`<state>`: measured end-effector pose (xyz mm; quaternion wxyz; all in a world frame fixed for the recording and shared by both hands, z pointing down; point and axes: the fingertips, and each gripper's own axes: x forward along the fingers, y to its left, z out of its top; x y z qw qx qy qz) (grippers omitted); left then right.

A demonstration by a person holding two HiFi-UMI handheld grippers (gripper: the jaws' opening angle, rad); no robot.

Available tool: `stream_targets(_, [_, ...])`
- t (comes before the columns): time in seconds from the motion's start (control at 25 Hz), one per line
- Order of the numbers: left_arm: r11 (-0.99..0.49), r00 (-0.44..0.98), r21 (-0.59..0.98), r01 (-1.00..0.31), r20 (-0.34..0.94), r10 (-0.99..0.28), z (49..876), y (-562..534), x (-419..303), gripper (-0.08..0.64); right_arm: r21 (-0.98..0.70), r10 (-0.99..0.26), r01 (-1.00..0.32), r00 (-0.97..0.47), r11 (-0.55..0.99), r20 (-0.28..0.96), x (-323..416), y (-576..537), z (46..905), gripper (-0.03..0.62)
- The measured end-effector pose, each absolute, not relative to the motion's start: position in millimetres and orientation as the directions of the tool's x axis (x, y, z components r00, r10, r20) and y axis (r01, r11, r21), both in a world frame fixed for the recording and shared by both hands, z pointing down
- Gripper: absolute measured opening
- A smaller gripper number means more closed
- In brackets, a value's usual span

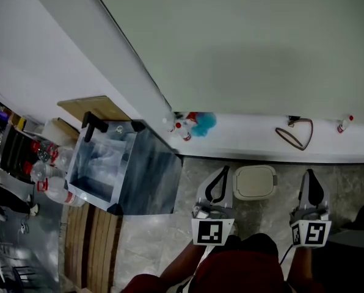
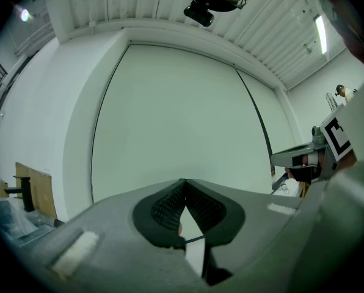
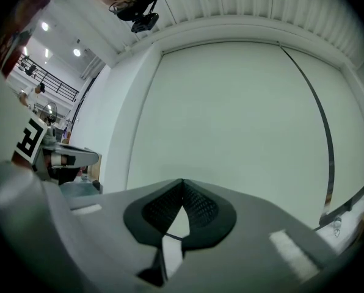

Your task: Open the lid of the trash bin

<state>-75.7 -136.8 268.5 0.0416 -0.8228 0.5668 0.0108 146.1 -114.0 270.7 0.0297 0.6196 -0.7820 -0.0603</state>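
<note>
1. A cream, rounded-square plastic trash bin stands on the grey marbled floor, near the foot of the pale wall. Its flat lid lies shut, so I judge the opening not yet begun.
2. The left tongs and right tongs are held out level toward the wall, one on each side of the bin. In the head view the left pair sits just beside the bin's left edge; the right pair is well apart on the right.
3. This reads as an approach pose. Both gripper views show only wall beyond the tips, with no bin in sight.
4. Both tongs are pressed together at the tips, with nothing between them. Shut tips probably suit nudging or hooking a lid edge rather than pinching it.
5. Edges: a white ledge runs along the wall just beyond the bin. It carries a brown looped cord and small red-capped bottles. A clear plastic crate stands to the left, well apart from the bin.
6. Room: there is bare floor on the near side and to the right of the bin, so a downward reach looks open. The far side is tight against the ledge. I cannot tell which side the lid hinges on.
</note>
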Motion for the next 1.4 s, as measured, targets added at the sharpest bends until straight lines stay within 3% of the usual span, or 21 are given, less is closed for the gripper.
stream_targets(0.36, [-0.285, 0.285, -0.034, -0.958, 0.008, -0.959, 304, -167, -44, 0.005, 0.109, -0.953, -0.947, -0.3, 0.303, 0.039, 180, -165, 307, 0.0])
stream_targets(0.72, [-0.223, 0.217, -0.019, -0.975, 0.167, -0.962, 381, -194, -1, 0.005, 0.07, -0.898, -0.906, -0.398, 0.416, 0.186, 212, -208, 391, 0.0])
stream_targets(1.4, [-0.161, 0.169, 0.062, -0.985, 0.542, -0.824, 581, -175, 39, 0.005, -0.109, -0.703, -0.859, -0.477, 0.5, 0.527, 220, -223, 609, 0.002])
